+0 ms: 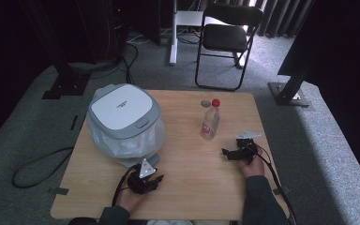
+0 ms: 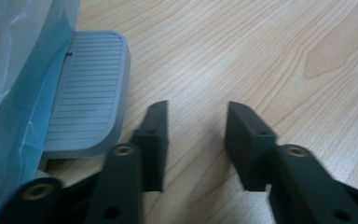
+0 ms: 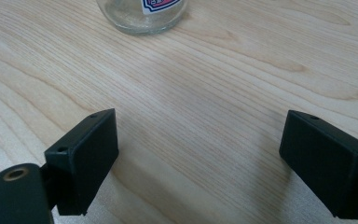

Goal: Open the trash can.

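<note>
Your left gripper point(image 1: 155, 179) rests low on the desk point(image 1: 192, 187) just beside the pedal point(image 2: 91, 93) of the bin point(image 1: 124, 123), its jaws parted with nothing between them. Your right gripper point(image 1: 228, 153) sits on the desk near the bottle point(image 1: 210, 120), jaws spread wide and empty, pointed toward the bottle's base point(image 3: 142, 14).

Judgement: this is the approach step, with nothing grasped yet. The layout suggests the bottle is meant for the bin. The bottle stands upright near the middle of the far half of the desk, well apart from the bin at the left, whose lid point(image 1: 122, 108) is shut.

The next move likely calls for you to advance the right gripper until its jaws straddle the bottle, then clench on the body. The left gripper would need to shift sideways onto the pedal and press down to raise the lid.

Materials:
- Bottle: clear, round plastic, red cap, printed label; smooth and light, so it may tip or slip.
- Bin: grey body, white lid panel, translucent liner bag point(image 2: 14, 56) bulging round the sides.
- Pedal: grey, flat, ribbed across its face.
- A small round grey disc point(image 1: 205, 103) lies just beyond the bottle.
- Desk: pale wood grain, smooth.
</note>
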`<state>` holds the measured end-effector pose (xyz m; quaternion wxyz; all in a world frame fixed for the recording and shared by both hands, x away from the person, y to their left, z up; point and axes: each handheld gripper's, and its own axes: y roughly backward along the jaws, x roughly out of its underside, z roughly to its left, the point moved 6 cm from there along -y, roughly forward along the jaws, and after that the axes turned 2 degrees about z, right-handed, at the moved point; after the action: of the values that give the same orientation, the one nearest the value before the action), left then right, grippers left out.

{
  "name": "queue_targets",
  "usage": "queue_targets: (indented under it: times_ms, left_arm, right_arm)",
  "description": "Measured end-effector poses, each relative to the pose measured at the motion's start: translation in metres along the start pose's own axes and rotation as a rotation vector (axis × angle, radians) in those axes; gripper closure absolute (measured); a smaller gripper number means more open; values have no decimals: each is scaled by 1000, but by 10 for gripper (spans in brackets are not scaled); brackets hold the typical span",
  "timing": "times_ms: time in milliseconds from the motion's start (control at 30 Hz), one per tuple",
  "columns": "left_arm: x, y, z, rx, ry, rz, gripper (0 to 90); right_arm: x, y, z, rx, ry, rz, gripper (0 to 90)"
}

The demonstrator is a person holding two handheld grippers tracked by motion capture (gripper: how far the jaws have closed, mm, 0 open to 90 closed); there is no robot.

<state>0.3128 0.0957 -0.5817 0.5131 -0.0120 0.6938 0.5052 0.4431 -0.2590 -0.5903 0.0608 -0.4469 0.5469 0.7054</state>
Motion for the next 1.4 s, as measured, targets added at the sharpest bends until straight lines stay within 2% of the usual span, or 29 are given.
queue_targets:
  times_ms: [100,200,233,300,367,400,533,600,733,833,933,1000,1133,1233,1333,1400]
  left_arm:
    - [-8,8,-1,-2,-9,-55,769]
    - [-16,13,4,-33,5,-87,886]
    - [-17,13,6,-44,14,-92,900]
    - [-18,14,13,-75,30,-98,900]
    - [-17,13,16,-73,74,-103,900]
    - [-17,15,27,-130,6,-96,900]
    - [-17,11,35,-174,25,-102,900]
    - [-18,9,35,-182,31,-114,900]
    - [-20,5,35,-169,6,-108,900]
    - [-20,3,35,-175,10,-88,900]
    - [-18,2,36,-164,-10,-83,900]
    - [-17,2,35,-174,13,-84,900]
    - [-16,-1,34,-174,16,-74,900]
    - [-13,-4,32,-166,47,-57,900]
    - [-13,-7,34,-131,-4,-48,900]
    - [-12,-7,34,-136,10,-50,900]
  right_arm:
    - [0,0,0,0,0,0,107]
    - [0,0,0,0,0,0,107]
    - [0,0,0,0,0,0,107]
    - [0,0,0,2,-2,0,108]
    - [0,0,0,3,-3,0,108]
    - [0,0,0,3,-4,0,108]
    - [0,0,0,3,-4,0,107]
    - [0,0,0,3,-5,0,108]
    - [0,0,0,4,-5,0,107]
    - [0,0,0,4,-5,0,108]
    - [0,0,0,4,-5,0,108]
    - [0,0,0,5,-6,0,108]
    - [0,0,0,5,-6,0,108]
    - [0,0,0,5,-6,1,108]
    - [0,0,0,5,-6,1,108]
    - [0,0,0,5,-7,0,107]
